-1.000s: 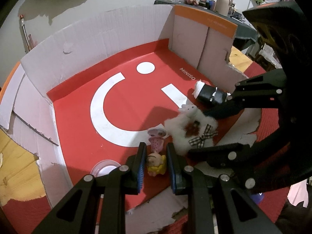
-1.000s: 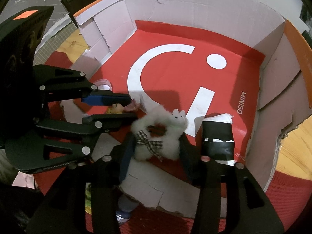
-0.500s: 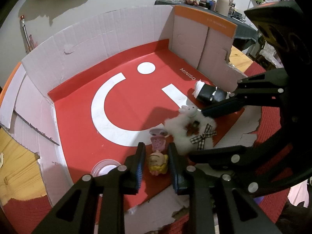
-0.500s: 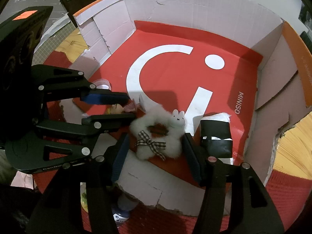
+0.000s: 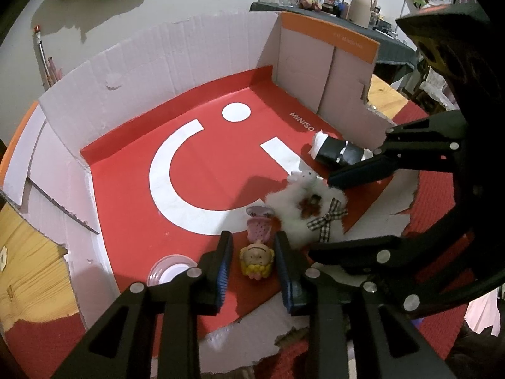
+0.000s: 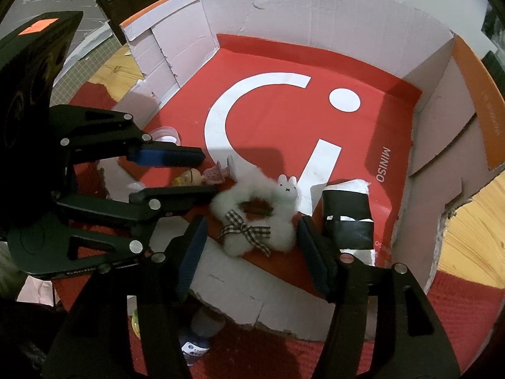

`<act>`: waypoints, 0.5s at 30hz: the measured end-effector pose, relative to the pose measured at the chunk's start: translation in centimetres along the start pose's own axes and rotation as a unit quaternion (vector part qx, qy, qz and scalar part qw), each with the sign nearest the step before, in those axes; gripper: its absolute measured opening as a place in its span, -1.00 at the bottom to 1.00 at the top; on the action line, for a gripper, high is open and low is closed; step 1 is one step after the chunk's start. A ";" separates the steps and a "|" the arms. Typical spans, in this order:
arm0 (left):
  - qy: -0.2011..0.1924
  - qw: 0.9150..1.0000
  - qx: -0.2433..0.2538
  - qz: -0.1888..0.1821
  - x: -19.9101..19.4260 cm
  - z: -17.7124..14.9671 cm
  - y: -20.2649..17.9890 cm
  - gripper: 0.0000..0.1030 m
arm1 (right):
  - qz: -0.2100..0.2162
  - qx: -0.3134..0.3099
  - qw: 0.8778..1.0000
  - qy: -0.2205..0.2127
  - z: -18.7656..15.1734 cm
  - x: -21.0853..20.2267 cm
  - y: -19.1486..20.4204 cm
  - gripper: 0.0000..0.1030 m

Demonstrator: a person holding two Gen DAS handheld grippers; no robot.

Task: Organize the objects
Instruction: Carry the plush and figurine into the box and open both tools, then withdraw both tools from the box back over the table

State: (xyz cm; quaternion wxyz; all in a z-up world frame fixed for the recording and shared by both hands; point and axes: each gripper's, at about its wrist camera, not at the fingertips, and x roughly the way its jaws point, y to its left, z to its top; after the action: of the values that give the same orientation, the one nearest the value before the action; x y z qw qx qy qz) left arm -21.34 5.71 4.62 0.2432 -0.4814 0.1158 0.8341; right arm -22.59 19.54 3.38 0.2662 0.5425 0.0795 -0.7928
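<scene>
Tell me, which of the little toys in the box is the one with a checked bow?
The fluffy white ring with the rabbit face; its checked bow sits in front. The small doll beside it has none.

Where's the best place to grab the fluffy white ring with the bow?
Probably across the fluffy ring at its outer sides, coming from the box's torn front edge as the right gripper does. It lies flat, jaws open either side; the plush should compress. Avoid the loose bow.
</scene>
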 end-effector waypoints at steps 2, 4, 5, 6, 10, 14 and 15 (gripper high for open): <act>-0.002 1.000 0.000 0.000 -0.2 0.0 -0.1 -0.44 | -0.001 -0.001 1.000 0.000 0.0 0.0 0.0 0.13; -0.003 1.000 0.001 0.001 -0.2 0.0 -0.1 -0.45 | -0.001 0.001 1.000 -0.002 0.0 -0.1 0.0 0.13; -0.003 1.000 0.001 0.002 -0.3 0.0 -0.1 -0.45 | -0.001 0.001 1.000 -0.002 0.0 -0.2 -0.1 0.13; -0.004 1.000 0.001 0.002 -0.4 -0.1 -0.2 -0.44 | -0.002 0.001 1.000 -0.003 0.0 -0.3 0.0 0.13; -0.006 1.000 0.000 0.004 -0.8 -0.3 -0.2 -0.44 | -0.005 0.002 1.000 -0.006 0.1 -0.6 0.0 0.13; -0.011 1.000 -0.004 0.004 -1.4 -0.5 -0.2 -0.45 | -0.006 0.003 1.000 -0.012 -0.2 -1.2 0.1 0.13; -0.013 1.000 -0.006 0.004 -1.7 -0.6 -0.2 -0.44 | -0.007 0.003 1.000 -0.014 -0.2 -1.4 0.1 0.13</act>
State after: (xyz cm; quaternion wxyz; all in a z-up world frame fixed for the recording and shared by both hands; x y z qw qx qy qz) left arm -20.06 5.13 5.75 0.2383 -0.4720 0.1092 0.8417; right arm -22.00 20.05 4.56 0.2603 0.5316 0.0767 -0.8023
